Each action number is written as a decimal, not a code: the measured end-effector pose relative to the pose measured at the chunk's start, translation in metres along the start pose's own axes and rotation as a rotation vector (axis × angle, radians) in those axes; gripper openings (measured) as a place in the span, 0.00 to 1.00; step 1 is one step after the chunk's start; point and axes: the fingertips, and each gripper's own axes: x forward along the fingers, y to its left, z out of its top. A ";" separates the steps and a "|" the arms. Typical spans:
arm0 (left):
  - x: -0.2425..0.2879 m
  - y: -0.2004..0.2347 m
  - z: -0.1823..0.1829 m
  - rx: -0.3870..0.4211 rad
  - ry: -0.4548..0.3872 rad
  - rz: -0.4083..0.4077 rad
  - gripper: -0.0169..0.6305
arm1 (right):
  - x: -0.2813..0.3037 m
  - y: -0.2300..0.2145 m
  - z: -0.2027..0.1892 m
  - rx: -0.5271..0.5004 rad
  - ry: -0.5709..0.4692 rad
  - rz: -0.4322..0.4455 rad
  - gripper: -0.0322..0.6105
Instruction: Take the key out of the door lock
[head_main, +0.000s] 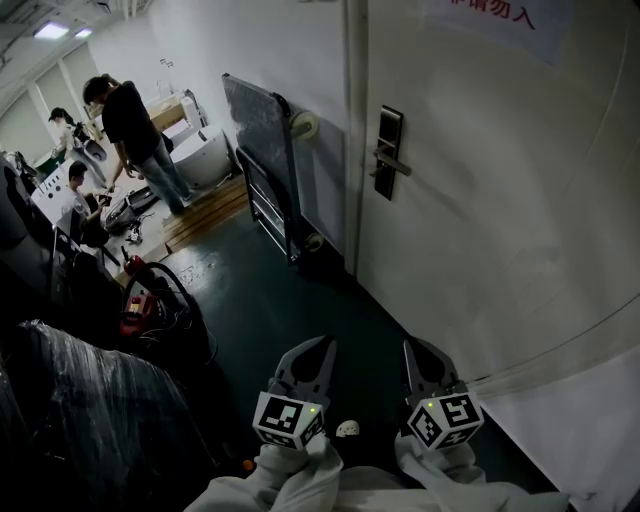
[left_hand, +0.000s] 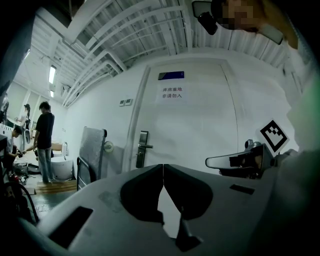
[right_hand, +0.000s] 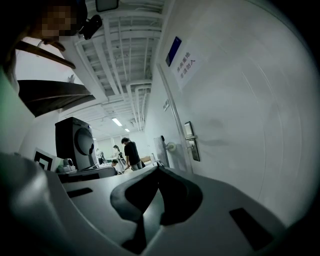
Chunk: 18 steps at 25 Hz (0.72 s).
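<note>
The white door (head_main: 500, 200) fills the right of the head view, with a dark lock plate and lever handle (head_main: 388, 152) near its left edge. The lock (left_hand: 142, 149) also shows small in the left gripper view, and the lock (right_hand: 190, 141) shows in the right gripper view. A key is too small to make out. My left gripper (head_main: 323, 346) and right gripper (head_main: 411, 347) are held low and side by side, well short of the door. Both are shut with nothing between the jaws, as seen at the left gripper (left_hand: 163, 166) and right gripper (right_hand: 157, 165).
A folded flat cart (head_main: 265, 140) leans against the wall left of the door. People (head_main: 130, 130) work at the far left by boards and equipment. A red device with cables (head_main: 140, 305) and a plastic-wrapped bulk (head_main: 80, 400) stand at my left. A small white object (head_main: 347, 428) lies on the dark floor.
</note>
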 end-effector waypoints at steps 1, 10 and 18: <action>0.001 0.003 -0.001 -0.004 0.001 0.004 0.05 | 0.003 -0.001 -0.002 0.004 0.006 -0.001 0.13; 0.009 0.026 -0.007 -0.018 0.015 0.041 0.05 | 0.026 -0.010 -0.005 0.008 0.034 -0.005 0.13; 0.040 0.049 -0.006 -0.025 0.014 0.075 0.05 | 0.067 -0.031 -0.001 0.011 0.040 0.017 0.13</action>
